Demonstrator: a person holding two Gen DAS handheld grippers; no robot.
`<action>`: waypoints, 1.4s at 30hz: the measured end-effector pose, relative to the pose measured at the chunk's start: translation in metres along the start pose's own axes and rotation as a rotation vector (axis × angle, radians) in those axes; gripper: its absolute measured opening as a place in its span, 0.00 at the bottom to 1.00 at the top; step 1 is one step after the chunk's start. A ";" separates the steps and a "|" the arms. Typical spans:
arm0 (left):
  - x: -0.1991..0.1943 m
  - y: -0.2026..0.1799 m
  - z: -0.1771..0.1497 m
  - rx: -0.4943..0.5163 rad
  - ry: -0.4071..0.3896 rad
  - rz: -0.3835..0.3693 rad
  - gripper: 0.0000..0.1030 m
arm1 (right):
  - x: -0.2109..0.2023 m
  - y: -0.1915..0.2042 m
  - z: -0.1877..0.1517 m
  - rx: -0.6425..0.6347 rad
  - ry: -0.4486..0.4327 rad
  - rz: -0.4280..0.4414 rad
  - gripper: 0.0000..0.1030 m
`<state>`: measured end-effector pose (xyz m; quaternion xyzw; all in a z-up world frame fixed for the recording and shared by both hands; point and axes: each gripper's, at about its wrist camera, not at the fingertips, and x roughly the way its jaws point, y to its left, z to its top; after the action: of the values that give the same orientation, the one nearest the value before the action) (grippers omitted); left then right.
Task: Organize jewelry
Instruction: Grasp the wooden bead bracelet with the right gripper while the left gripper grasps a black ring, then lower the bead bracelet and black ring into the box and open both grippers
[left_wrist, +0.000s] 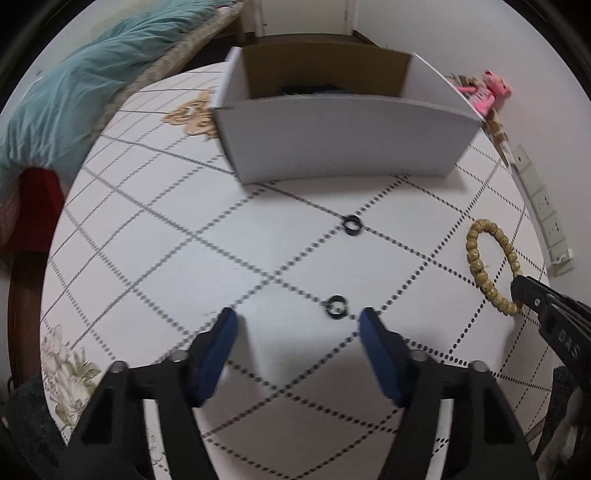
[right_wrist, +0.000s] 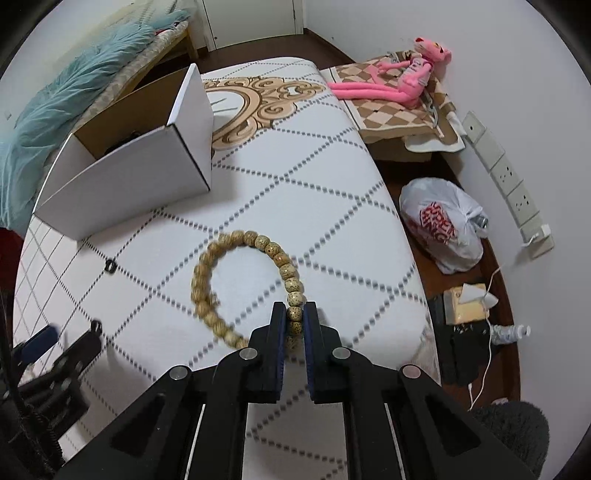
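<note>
Right gripper (right_wrist: 294, 317) pinching bead bracelet (right_wrist: 236, 284) near counter's right edge | your left gripper (left_wrist: 297, 319) spread, nearer ring (left_wrist: 336, 306) just ahead | box (left_wrist: 343, 136) beyond, far edge

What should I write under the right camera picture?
Right gripper jaws pinch a beaded bracelet near the white box.
</note>
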<state>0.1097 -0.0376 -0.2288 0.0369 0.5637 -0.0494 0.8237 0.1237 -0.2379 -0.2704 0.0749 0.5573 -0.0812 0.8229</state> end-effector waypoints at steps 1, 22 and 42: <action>0.000 -0.003 0.001 0.009 -0.009 0.002 0.54 | -0.001 -0.001 -0.002 0.000 0.001 -0.002 0.09; -0.070 0.023 0.044 -0.011 -0.136 -0.149 0.09 | -0.079 0.006 0.035 0.047 -0.122 0.270 0.09; -0.059 0.054 0.154 -0.034 -0.110 -0.229 0.09 | -0.095 0.082 0.158 -0.121 -0.116 0.390 0.09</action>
<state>0.2374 0.0004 -0.1180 -0.0446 0.5189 -0.1355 0.8429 0.2498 -0.1870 -0.1217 0.1269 0.4876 0.1093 0.8568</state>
